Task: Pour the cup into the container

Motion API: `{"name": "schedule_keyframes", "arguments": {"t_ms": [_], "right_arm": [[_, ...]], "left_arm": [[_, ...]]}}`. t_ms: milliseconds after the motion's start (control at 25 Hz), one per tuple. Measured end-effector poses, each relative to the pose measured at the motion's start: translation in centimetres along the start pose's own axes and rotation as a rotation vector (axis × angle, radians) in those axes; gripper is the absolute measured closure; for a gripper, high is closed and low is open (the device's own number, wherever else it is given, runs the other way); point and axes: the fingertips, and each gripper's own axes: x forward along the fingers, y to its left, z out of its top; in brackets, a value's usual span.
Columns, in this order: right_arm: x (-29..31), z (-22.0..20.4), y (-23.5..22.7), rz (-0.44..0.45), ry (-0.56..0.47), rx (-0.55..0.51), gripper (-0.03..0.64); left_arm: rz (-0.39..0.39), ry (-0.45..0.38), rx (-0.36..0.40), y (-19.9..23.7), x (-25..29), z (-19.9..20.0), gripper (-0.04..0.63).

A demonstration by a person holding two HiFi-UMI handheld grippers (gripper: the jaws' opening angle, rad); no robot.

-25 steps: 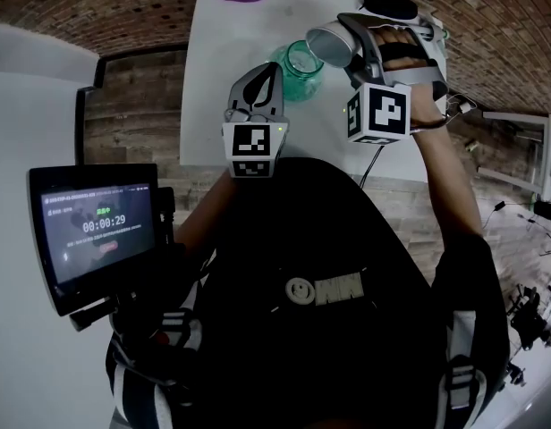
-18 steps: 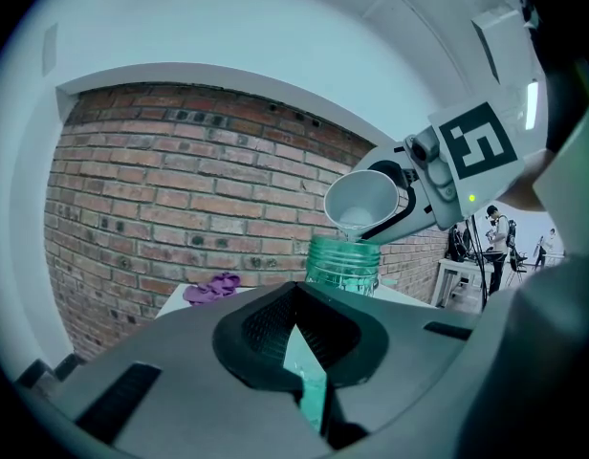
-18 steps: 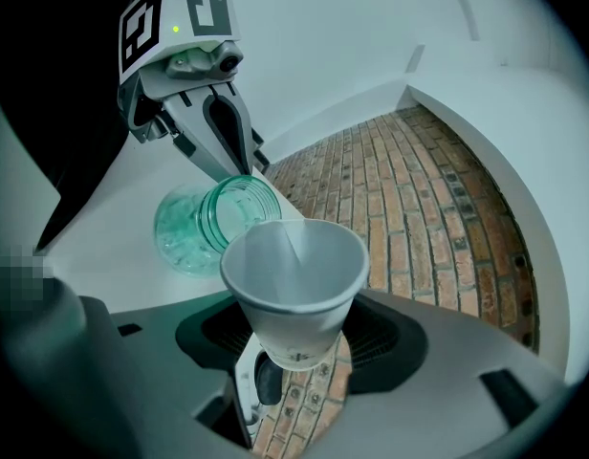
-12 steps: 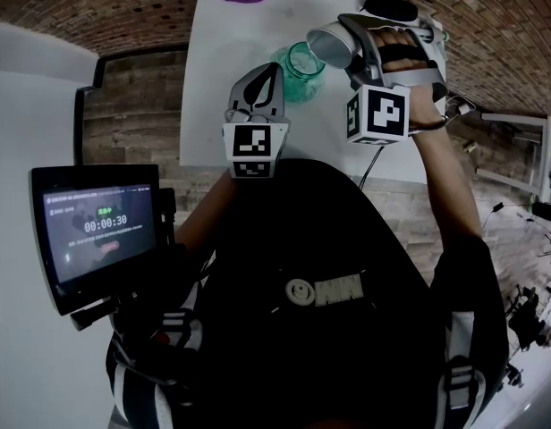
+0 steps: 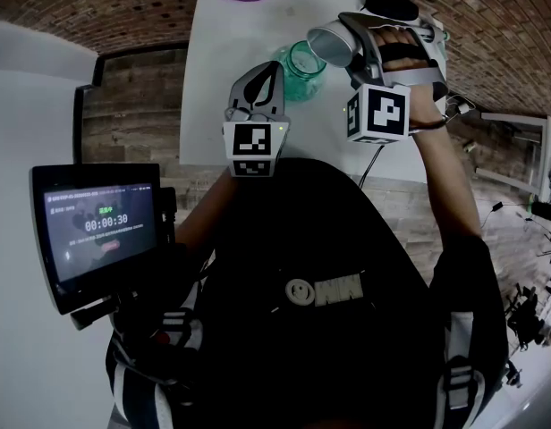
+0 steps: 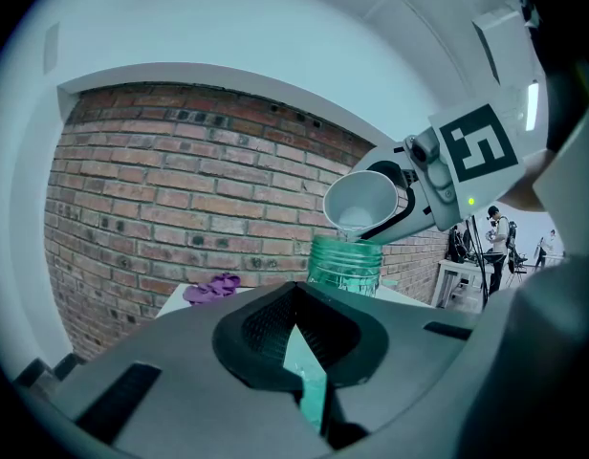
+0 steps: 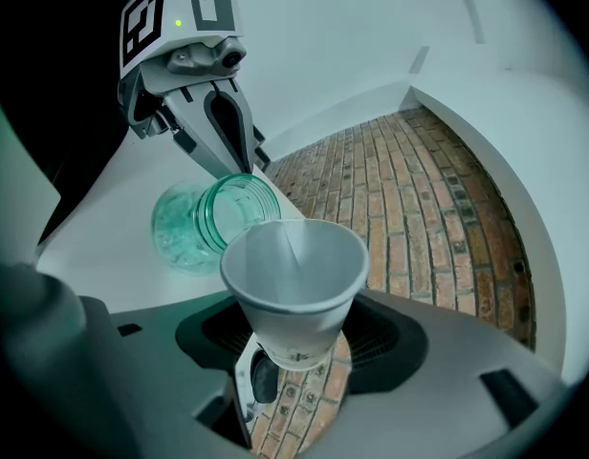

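The right tongs (image 7: 293, 344), clamped on the paper cup (image 7: 293, 271), are tipping it over the green jar (image 6: 344, 264) just ahead. The left tongs (image 6: 296, 338) are sitting closed, seemingly empty. The next move is calling for a steadier, steeper tilt.

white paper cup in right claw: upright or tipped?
Tipped. The white paper cup leans, rim lowered over the green glass jar.

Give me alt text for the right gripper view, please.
White paper cup clamped in the right hand-held gripper, its rim overlapping the mouth of a green glass jar on a white table. The left hand-held gripper is behind the jar at upper left; brick floor at right.
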Motion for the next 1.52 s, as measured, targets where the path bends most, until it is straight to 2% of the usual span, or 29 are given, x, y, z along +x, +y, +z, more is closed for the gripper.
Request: {"name": "schedule_keyframes", "arguments": {"t_ms": [1520], "right_arm": [[0.05,0.08,0.16,0.001,0.009,-0.036,0.339]], "left_arm": [[-0.009,0.006,-0.005,-0.34,0.04,0.1,0.595]]}}
